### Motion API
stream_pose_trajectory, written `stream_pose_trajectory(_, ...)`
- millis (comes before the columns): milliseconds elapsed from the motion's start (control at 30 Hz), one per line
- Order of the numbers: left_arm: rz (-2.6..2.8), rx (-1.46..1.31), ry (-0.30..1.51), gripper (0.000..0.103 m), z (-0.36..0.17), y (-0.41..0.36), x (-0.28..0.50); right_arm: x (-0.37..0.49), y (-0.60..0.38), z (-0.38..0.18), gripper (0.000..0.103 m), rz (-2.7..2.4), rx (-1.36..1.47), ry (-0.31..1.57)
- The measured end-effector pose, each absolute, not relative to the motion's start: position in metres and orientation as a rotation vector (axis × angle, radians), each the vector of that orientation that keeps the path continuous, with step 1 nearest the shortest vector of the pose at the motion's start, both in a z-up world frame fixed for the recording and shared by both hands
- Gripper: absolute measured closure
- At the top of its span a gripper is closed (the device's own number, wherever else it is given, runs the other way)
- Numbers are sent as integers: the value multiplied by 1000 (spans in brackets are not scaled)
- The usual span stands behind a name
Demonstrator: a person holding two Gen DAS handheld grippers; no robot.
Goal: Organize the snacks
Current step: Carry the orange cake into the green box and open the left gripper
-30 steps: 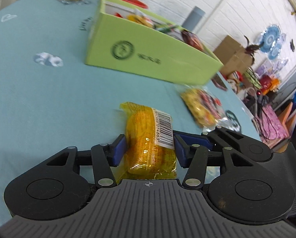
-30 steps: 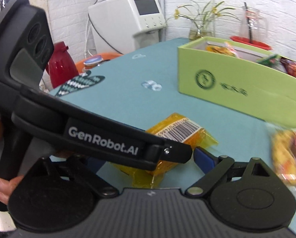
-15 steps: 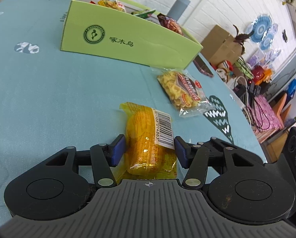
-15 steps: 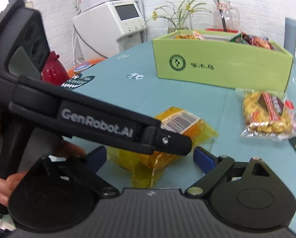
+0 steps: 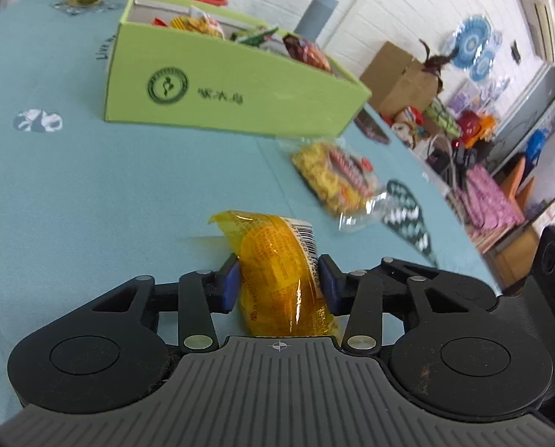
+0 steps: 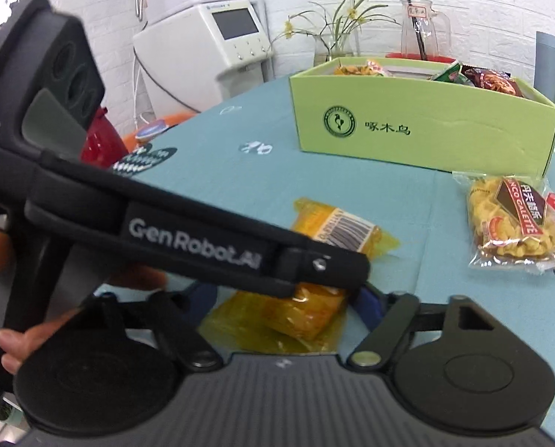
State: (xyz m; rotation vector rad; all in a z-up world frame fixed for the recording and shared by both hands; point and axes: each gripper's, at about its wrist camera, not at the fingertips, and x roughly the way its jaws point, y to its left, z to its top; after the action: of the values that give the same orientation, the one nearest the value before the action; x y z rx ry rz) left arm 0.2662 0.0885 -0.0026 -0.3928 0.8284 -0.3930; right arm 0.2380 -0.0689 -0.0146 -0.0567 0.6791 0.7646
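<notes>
We had the left gripper (image 5: pixel 277 279) closed on the orange-yellow transparent plastic snack pack w/ white barcode label (image 5: pixel 277 272): both blue pads (image 5: pixel 229 279) pressed into its sides, jaws having just been closing, pack visibly pinched between them. Pack's far end was still low over the teal tablecloth-covered table (image 5: pixel 91 186), near its front edge; we couldn't tell if it touched the cloth.

Right gripper (image 6: pixel 288 309): jaws had just been closing, narrowed to a middling gap around the near end of the same pack (image 6: pixel 303 313). The left tool's black body blocked its left pad, so contact couldn't be confirmed; right pad (image 6: pixel 370 307) sat just beside the wrapper.

Progress, as we judged it:
- Done: several snacks already inside the lime-green open cardboard box w/ round dark logo (image 5: pixel 232 97), toward the table's far edge.
- In hand: orange pack gripped, not yet boxed.
- Left: clear bag of yellow crisps w/ red-brown label (image 5: pixel 337 182) lying on the cloth betw. the pack and box's right corner, untouched.

Approx. mid-to-late in the task; at least two items still outside the box.
</notes>
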Motion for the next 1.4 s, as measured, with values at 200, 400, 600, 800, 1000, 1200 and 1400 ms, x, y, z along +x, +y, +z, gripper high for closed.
stream_pose_trajectory(200,-394,-386,679,79,61,106,315,282,-47,41,32,755,-149,492)
stream_pose_trajectory(400,-356,-331,616,77,105,113,413,364,-12,74,23,729,-239,418)
stream_pose_trajectory(600,-322,-354,749,75,65,113,501,450,-6,48,27,749,-165,604)
stream_pose_trajectory(800,-267,-311,728,38,43,119,501,464,-4,25,21,773,-118,644)
stream_pose_trajectory(1000,-281,-343,608,33,79,127,465,420,-24,59,9,717,-148,506)
stream_pose_trajectory(1200,-360,-354,494,22,112,115,393,336,-92,86,9,646,-127,381)
stream_pose_trajectory(1400,-475,-396,586,20,72,75,342,284,-144,30,3,527,-79,518)
